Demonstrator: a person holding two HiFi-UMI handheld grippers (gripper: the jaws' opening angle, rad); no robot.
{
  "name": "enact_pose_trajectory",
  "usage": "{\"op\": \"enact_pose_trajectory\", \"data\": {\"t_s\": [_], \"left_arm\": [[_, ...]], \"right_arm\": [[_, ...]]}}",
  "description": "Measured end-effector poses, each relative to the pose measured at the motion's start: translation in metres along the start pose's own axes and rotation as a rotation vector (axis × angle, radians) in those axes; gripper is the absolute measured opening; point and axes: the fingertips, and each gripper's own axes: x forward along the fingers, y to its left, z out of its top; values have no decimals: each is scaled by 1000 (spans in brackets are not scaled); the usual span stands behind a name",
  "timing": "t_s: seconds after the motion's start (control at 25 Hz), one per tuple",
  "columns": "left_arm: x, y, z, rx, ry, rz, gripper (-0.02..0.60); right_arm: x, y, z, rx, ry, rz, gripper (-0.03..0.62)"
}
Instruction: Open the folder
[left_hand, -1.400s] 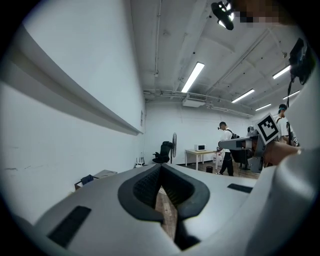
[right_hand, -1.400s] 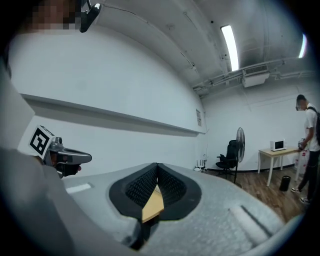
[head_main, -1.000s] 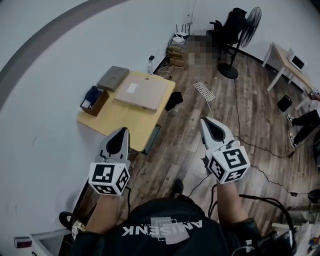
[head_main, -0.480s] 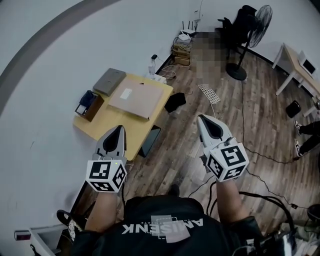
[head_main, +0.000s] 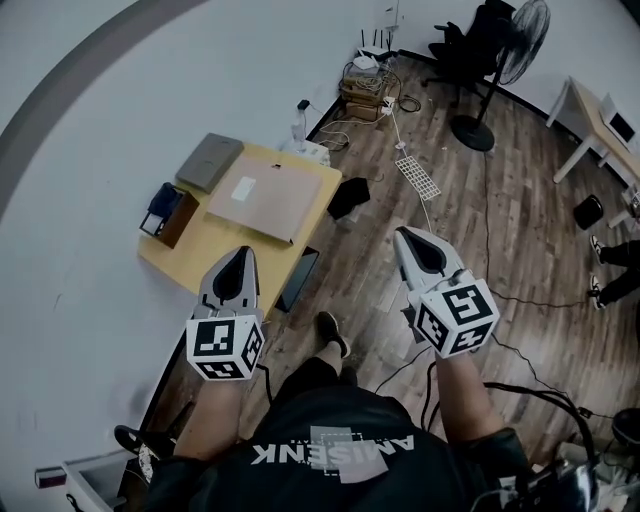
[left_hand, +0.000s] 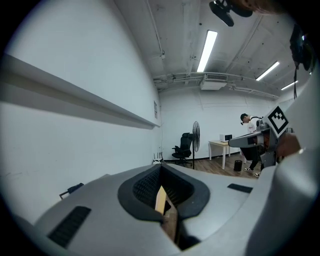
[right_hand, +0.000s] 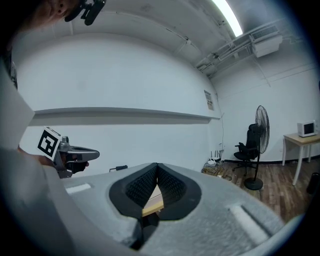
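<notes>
I count two grippers. The left gripper (head_main: 241, 262) and the right gripper (head_main: 410, 240) are held out in front of the person's body, side by side but well apart, pointing forward and only slightly downward. Each has its jaws pressed together with nothing between them.

One yellow table (head_main: 215, 250) stands against the white wall, and three things lie on it:
- one tan folder (head_main: 268, 197), flat and closed
- one grey flat case (head_main: 210, 160), beyond the folder toward the wall
- one dark box (head_main: 165, 205) at the table's left end

The folder lies on the far right part of the table, ahead of the left gripper and well apart from both grippers. Its right side reaches the table's edge.

Right of the table the wooden floor (head_main: 400, 290) is mostly open — one white keyboard (head_main: 413, 178) and loose cables lie on it. One standing fan (head_main: 515, 40) and one office chair (head_main: 465, 45) stand far off. The person's one visible foot (head_main: 330, 333) is on the floor between the grippers.
</notes>
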Motion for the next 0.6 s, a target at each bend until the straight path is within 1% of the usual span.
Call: {"op": "enact_pose_trajectory", "data": {"t_s": [0.16, 0.32, 0.48, 0.6], "left_arm": [[39, 6, -8, -59, -3, -61, 0], [88, 17, -20, -79, 32, -60, 0], [131, 32, -26, -87, 41, -40, 0], [161, 43, -28, -129, 39, -45, 0]], "right_arm": [[44, -10, 3, -6, 21, 28, 5], [92, -29, 7, -31, 52, 57, 5], [142, -52, 8, -44, 79, 91, 5], [177, -64, 12, -31, 85, 113, 5]]}}
